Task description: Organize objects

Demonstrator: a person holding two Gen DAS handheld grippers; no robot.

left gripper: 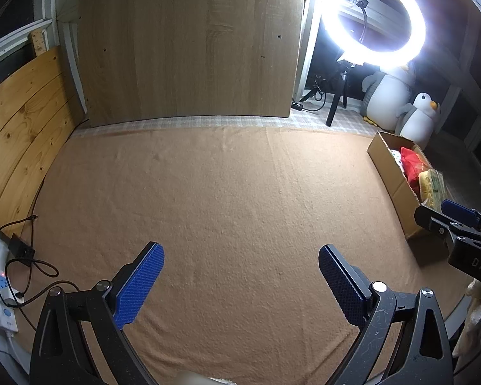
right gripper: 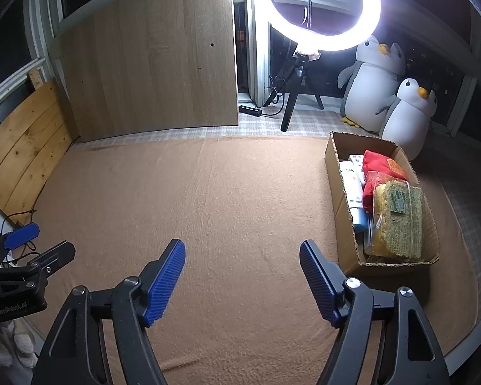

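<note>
Right wrist view: box (right gripper: 343, 199) holds every visible item, blanket (right gripper: 224, 199) bare; left gripper (left gripper: 240, 276) and right gripper (right gripper: 242, 266) gape empty — sorting apparently complete.

Tan blanket (right gripper: 227, 192) under cardboard box (right gripper: 340, 199).

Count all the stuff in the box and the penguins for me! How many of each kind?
Plush penguins: 2, big and small
Red packets in the cardboard box: 2
Yellow sponge packs: 1
White tubes: 1 clear one, maybe more hidden
Total: 6 that I can see
</note>
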